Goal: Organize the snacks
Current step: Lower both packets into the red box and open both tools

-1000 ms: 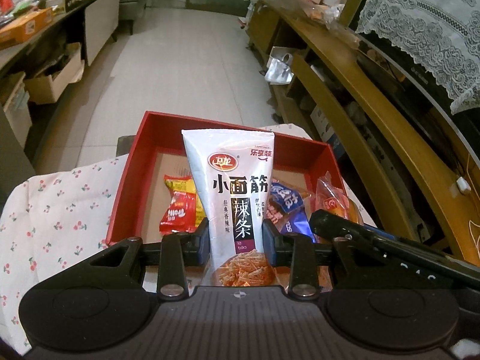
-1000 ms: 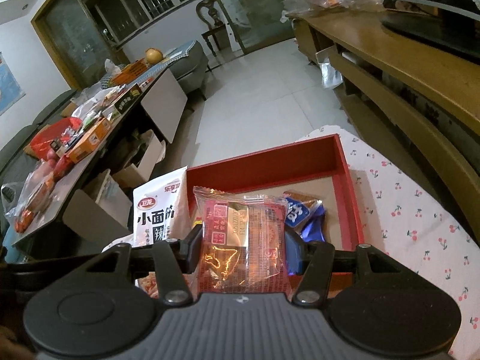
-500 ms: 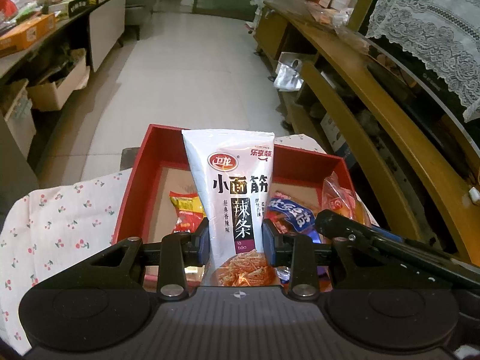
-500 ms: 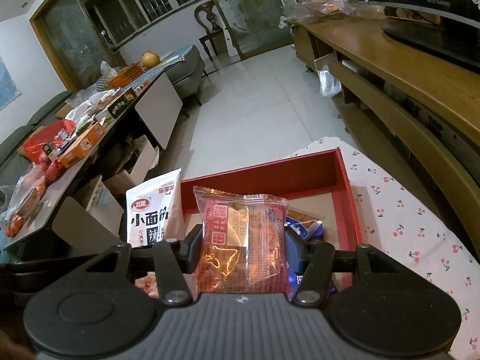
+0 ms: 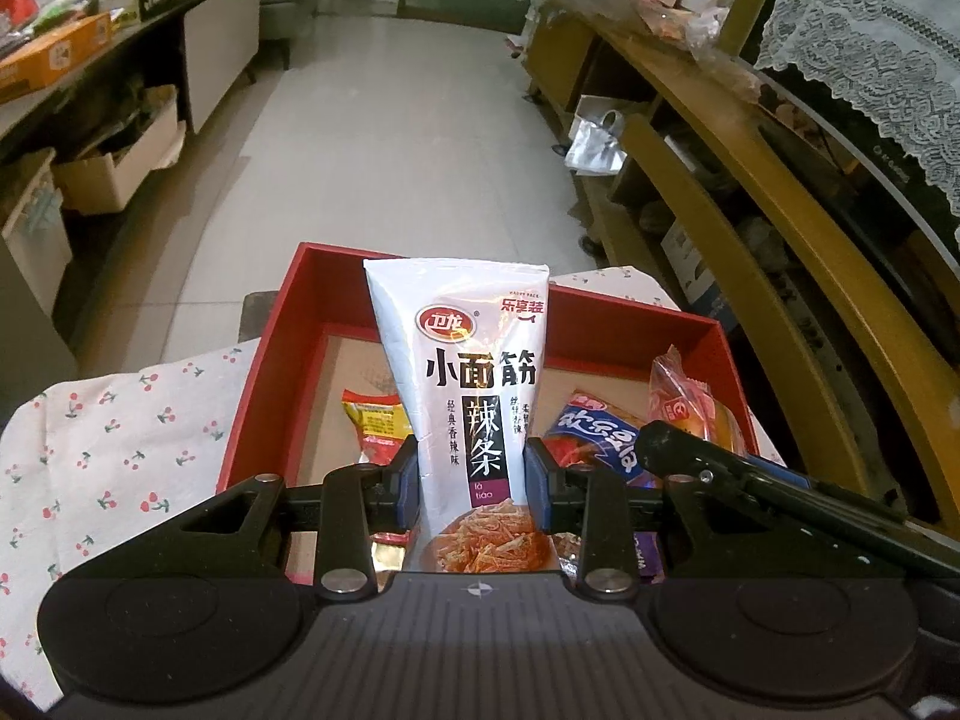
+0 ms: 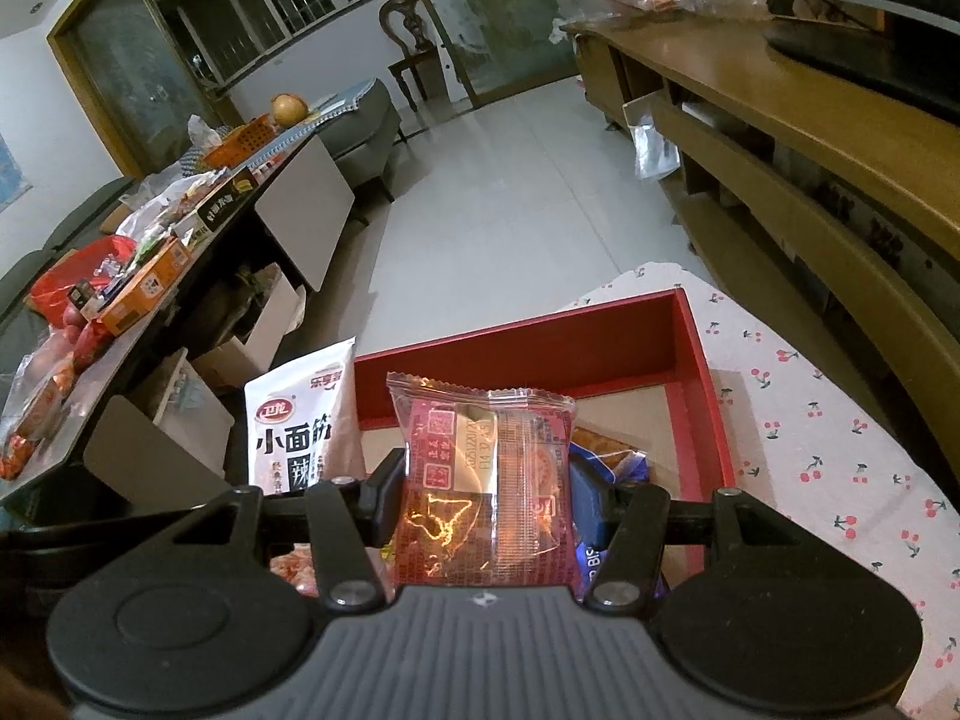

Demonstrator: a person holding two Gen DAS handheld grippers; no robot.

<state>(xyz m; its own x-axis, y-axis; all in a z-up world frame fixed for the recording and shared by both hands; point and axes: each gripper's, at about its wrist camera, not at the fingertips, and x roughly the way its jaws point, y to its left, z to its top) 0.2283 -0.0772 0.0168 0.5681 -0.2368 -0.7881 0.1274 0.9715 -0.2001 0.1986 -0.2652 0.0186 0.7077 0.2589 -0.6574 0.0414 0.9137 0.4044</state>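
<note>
**Q:** What is held by each claw, and how are the jaws set?

**A:** The left gripper [image 5: 474, 483] is closed on a tall white snack pouch [image 5: 462, 384]; its blue pads are pressed against the glossy, tapering film near the lower end. The right gripper [image 6: 489, 495] is clamped at a wider setting on a red transparent packet [image 6: 480, 468], flat and rectangular, with a crimped, serrated top seal.

**Q:** Where are the held items located?

**A:** Both are suspended upright above a red rectangular tray [image 5: 270, 372] with smooth walls and a brown cardboard-like floor. The tray is set on a white cloth printed with cherries [image 5: 120, 444].

**Q:** What is contained in the tray?

**A:** A small red-and-yellow sachet [image 5: 375, 429], a blue crinkled wrapper [image 5: 594, 447] and an orange clear-film packet [image 5: 684, 405] are laid on the floor.
</note>
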